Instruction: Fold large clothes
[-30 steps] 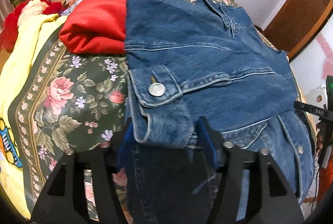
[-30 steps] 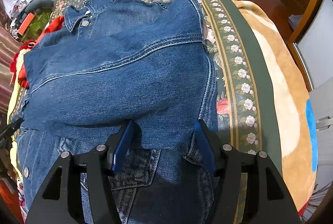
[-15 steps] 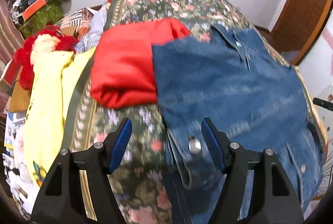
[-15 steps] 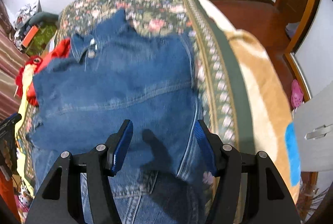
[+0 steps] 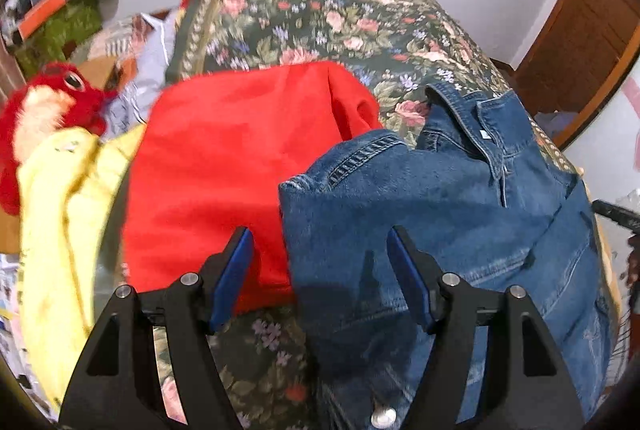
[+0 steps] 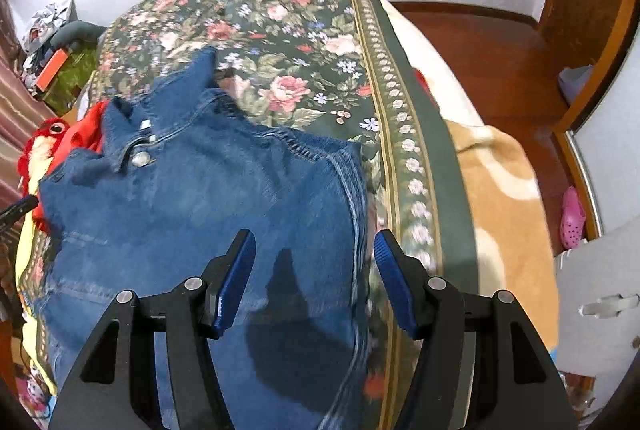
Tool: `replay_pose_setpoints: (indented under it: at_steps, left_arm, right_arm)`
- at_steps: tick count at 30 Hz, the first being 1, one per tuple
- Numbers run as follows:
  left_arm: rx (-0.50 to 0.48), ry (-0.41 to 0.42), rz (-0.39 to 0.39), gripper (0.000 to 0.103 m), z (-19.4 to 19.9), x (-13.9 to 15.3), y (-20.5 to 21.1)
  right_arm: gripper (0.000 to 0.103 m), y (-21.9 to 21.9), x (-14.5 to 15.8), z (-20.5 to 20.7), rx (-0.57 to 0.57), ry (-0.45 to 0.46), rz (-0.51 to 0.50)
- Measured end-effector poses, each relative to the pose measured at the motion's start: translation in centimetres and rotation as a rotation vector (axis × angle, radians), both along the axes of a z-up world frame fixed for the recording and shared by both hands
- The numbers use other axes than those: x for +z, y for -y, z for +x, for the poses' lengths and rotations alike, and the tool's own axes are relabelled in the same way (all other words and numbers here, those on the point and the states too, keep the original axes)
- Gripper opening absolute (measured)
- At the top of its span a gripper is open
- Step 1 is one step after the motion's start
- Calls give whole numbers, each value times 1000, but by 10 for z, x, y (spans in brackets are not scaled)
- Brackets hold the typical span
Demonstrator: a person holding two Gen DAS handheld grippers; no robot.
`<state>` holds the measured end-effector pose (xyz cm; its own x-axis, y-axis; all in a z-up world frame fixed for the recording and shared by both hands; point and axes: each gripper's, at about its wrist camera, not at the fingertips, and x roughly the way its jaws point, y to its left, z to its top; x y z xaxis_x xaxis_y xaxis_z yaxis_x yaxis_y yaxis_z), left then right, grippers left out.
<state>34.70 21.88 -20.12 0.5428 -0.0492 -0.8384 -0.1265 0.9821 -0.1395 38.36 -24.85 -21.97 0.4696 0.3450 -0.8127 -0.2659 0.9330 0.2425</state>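
A blue denim jacket (image 5: 460, 214) lies folded on the floral bedspread (image 5: 320, 14), collar toward the far end. It also shows in the right wrist view (image 6: 208, 206). My left gripper (image 5: 320, 266) is open and empty, raised above the jacket's left edge. My right gripper (image 6: 314, 266) is open and empty, raised above the jacket's right edge. Both cast shadows on the denim.
A folded red garment (image 5: 224, 166) lies left of the jacket, touching it. A yellow cloth (image 5: 68, 198) and a red plush toy (image 5: 44, 102) lie further left. A tan blanket (image 6: 496, 190) hangs over the bed's right side above the wooden floor (image 6: 488, 46).
Both grippers let go of the denim hem and lifted up and back from the jacket. The jacket's lower part now lies folded over its upper part.
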Motion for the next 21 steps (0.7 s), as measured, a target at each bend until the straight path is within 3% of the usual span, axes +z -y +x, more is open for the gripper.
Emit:
replay_pose_setpoints:
  at_steps: [6, 7, 8, 10, 12, 15, 17, 21]
  left_arm:
    - [11, -5, -58, 65, 16, -20, -7]
    - [9, 7, -63, 53, 16, -20, -7]
    - [1, 17, -73, 34, 16, -21, -7]
    - [-21, 11, -87, 13, 19, -23, -4]
    - [-21, 15, -52, 11, 21, -22, 3]
    - [-37, 32, 16, 9, 19, -12, 16]
    - [-43, 59, 66, 9, 15, 0, 26]
    - [-32, 117, 119, 9, 7, 34, 43]
  right_arm:
    - [58, -2, -27, 28, 4, -75, 92]
    - [58, -5, -29, 29, 11, -77, 109]
    - [58, -6, -30, 30, 16, -76, 113]
    - [57, -12, -31, 31, 13, -67, 94]
    - [38, -16, -30, 33, 7, -62, 73]
    - [19, -14, -28, 34, -4, -70, 87]
    - [11, -11, -19, 31, 2, -41, 88]
    - [8, -6, 20, 20, 2, 52, 117]
